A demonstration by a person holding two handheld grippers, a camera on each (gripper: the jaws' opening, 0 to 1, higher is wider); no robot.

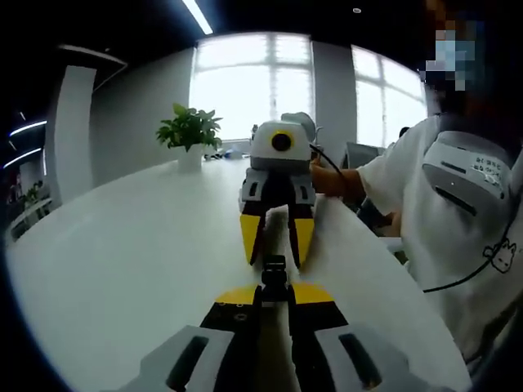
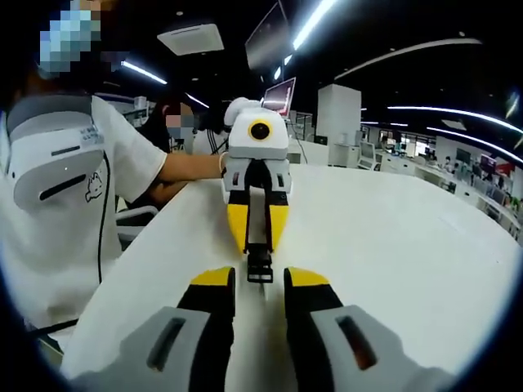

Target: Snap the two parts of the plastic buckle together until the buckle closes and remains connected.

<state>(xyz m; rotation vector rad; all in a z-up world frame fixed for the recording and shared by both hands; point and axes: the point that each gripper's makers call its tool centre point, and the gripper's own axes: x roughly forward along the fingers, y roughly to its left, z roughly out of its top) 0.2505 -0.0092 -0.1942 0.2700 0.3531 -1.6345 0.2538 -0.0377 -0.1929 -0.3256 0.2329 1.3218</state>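
A small black plastic buckle (image 1: 274, 273) is held just above the white table (image 1: 122, 261), and I cannot tell whether it is one part or both joined. My left gripper (image 1: 274, 287) is shut on it, with the buckle sticking out past the yellow tips. My right gripper (image 1: 276, 260) faces it from the far side, its yellow fingers apart on either side of the buckle's far end. In the right gripper view the buckle (image 2: 260, 266) juts from the left gripper (image 2: 259, 250), just ahead of my open right gripper (image 2: 260, 282).
The long white table (image 2: 409, 245) stretches ahead with free surface on both sides. A potted green plant (image 1: 189, 131) stands at its far end by the windows. The person (image 1: 458, 212) in a white shirt stands along one table edge. Desks and monitors (image 2: 282, 96) sit beyond.
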